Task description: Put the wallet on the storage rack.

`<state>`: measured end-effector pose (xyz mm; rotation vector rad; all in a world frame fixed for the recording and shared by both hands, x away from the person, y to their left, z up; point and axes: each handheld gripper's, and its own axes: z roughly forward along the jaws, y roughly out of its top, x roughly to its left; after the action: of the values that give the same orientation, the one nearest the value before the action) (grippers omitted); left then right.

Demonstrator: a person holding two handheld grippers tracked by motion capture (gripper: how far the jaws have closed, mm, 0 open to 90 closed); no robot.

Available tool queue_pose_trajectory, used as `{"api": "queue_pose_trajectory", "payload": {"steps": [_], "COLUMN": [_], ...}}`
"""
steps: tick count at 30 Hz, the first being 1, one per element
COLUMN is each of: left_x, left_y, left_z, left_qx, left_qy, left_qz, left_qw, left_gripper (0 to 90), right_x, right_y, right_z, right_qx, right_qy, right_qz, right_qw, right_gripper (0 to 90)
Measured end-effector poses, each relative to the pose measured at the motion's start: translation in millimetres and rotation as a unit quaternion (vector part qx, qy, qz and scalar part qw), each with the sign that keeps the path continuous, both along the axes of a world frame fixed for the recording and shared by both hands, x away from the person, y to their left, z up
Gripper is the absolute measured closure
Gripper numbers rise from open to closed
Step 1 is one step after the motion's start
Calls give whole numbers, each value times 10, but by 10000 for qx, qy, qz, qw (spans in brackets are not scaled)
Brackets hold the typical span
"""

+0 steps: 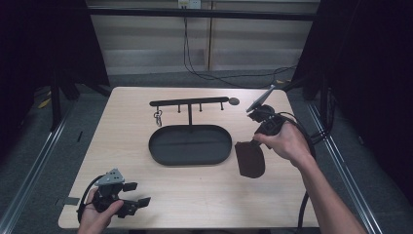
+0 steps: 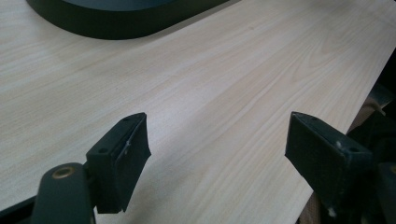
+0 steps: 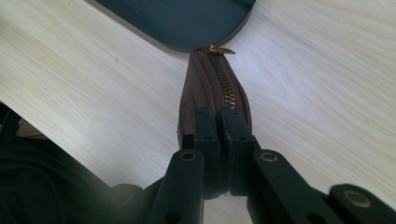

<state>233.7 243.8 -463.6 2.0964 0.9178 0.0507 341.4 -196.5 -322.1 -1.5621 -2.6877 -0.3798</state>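
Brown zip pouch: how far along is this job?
Done: the right tongs are shut on the edge of the brown zip pouch, beside the dark oval tray.
In hand: the pouch hangs from them above the table.
Left: placing it, probably in the tray or on the hook rack. The left tongs are open, idle at the near corner.

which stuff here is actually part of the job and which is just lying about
In the job:
- brown zip pouch
- right gripper, shut on the pouch's edge
- black oval tray

Lying about:
- left gripper, open over bare table
- hook rack
- key clip
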Motion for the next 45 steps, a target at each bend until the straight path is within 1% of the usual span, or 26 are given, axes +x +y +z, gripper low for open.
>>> {"api": "queue_pose_trajectory", "payload": {"steps": [7, 10, 12, 18, 19, 26, 31, 34, 37, 39, 45], "left_x": [11, 12, 10, 2, 1, 2, -1, -2, -3, -5, -6], "left_y": [-10, -8, -9, -10, -10, -20, -20, -20, -22, -24, -20], "left_z": [-4, -5, -4, 5, 7, 3, 2, 8, 3, 3, 5], "left_qx": [25, 2, 7, -4, 6, 16, 19, 8, 19, 20, 6], "left_qy": [0, 10, 6, -6, -15, 3, 1, -6, -2, -2, 6], "left_qz": [-32, -36, -26, -52, -50, -60, -51, -90, -76, -109, -93], "left_qw": [10000, 10000, 10000, 10000, 10000, 10000, 10000, 10000, 10000, 9999, 10000], "left_gripper": [215, 215, 215, 215, 215, 215, 215, 215, 215, 216, 215], "right_x": [82, 133, 162, 251, 264, 337, 381, 407, 436, 457, 535], "right_y": [57, 88, 106, 182, 192, 228, 256, 277, 292, 306, 308], "right_z": [106, 143, 148, 153, 149, 157, 137, 123, 112, 99, 18], "right_qx": [14, 85, 81, 170, 182, 281, 353, 398, 496, 546, 794], "right_qy": [-122, -138, -162, -191, -213, -234, -244, -251, -308, -332, -391], "right_qz": [8, -12, -2, -11, 23, -42, -51, -81, -83, -88, -237], "right_qw": [9999, 9999, 9998, 9997, 9996, 9993, 9991, 9989, 9983, 9979, 9958], "right_gripper": [862, 862, 862, 862, 862, 863, 862, 863, 863, 864, 865]}}
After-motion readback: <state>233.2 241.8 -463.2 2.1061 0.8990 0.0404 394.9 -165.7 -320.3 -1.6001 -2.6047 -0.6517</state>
